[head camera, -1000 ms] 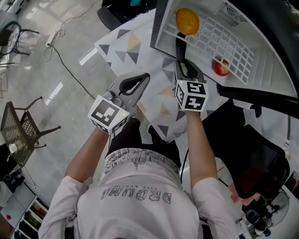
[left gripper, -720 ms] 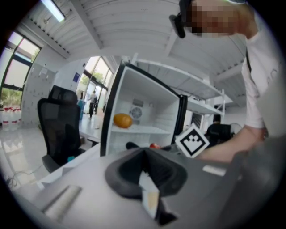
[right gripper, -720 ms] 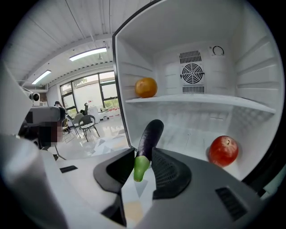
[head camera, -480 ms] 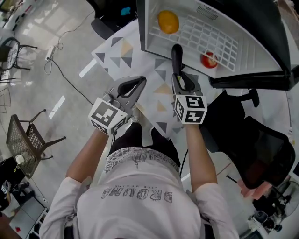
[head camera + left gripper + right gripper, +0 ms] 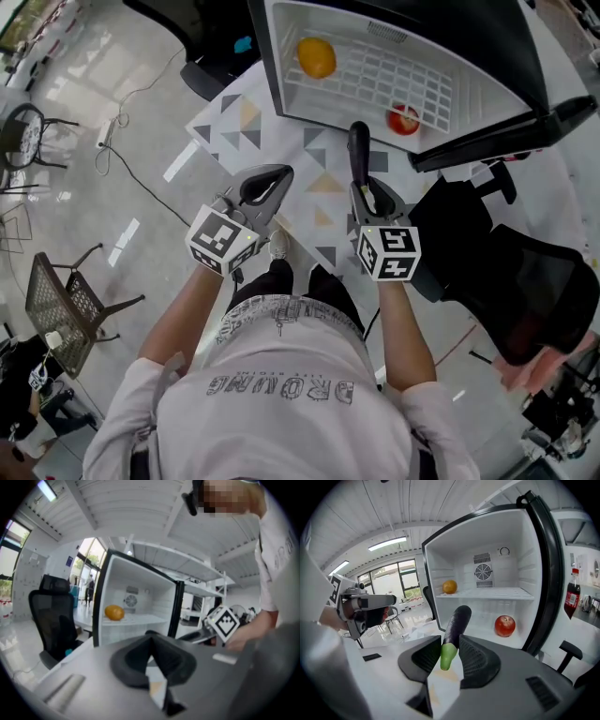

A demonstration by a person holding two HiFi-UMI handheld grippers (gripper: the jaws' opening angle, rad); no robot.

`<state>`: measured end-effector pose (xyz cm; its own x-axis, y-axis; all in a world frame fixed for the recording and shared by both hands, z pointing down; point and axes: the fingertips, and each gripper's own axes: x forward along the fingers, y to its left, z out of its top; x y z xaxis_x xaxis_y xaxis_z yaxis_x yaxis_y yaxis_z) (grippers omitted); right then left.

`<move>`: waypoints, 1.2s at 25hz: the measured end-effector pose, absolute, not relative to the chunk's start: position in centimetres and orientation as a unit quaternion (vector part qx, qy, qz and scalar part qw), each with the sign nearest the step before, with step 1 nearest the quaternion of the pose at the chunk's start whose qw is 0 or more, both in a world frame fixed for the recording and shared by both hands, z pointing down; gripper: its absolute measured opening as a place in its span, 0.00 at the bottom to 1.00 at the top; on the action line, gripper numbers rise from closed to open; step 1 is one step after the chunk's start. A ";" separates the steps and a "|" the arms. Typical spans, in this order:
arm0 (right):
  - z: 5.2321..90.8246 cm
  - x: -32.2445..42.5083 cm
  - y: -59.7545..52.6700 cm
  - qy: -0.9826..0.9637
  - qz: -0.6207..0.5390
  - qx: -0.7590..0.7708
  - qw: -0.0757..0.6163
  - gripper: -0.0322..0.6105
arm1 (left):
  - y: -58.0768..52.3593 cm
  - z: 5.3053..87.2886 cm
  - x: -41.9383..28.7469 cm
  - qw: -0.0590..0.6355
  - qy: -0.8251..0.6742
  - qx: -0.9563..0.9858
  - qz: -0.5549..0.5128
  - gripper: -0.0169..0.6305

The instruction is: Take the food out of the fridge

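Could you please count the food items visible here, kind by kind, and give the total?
Orange: 1, on the upper fridge shelf
Apple: 1, on the lower level of the fridge
Eggplant: 1, held in the right gripper, outside the fridge
Total: 3

1. A white cloth printed with grey and tan triangles [image 5: 234, 117] lies at the upper centre of the head view.
2. A black office chair [image 5: 534, 291] stands at the right.
3. A brown wire-mesh chair [image 5: 58, 305] stands at the lower left on the glossy grey floor [image 5: 94, 94].
4. A red fire extinguisher [image 5: 572, 599] shows at the right edge of the right gripper view.
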<state>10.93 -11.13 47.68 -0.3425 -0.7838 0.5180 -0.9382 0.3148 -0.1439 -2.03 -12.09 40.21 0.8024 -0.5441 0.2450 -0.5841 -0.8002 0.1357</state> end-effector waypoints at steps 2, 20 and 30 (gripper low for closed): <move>47.1 11.5 -10.4 -0.788 0.212 0.550 0.178 0.22 | -11.9 40.0 -1.9 0.101 -0.294 0.945 0.098 0.03; 43.9 13.4 -7.7 -0.785 0.174 0.565 0.187 0.22 | -11.1 39.0 -0.2 0.092 -0.267 0.954 0.102 0.03; 41.7 13.3 -7.7 -0.792 0.152 0.565 0.176 0.22 | -11.2 38.3 0.6 0.084 -0.258 0.957 0.101 0.03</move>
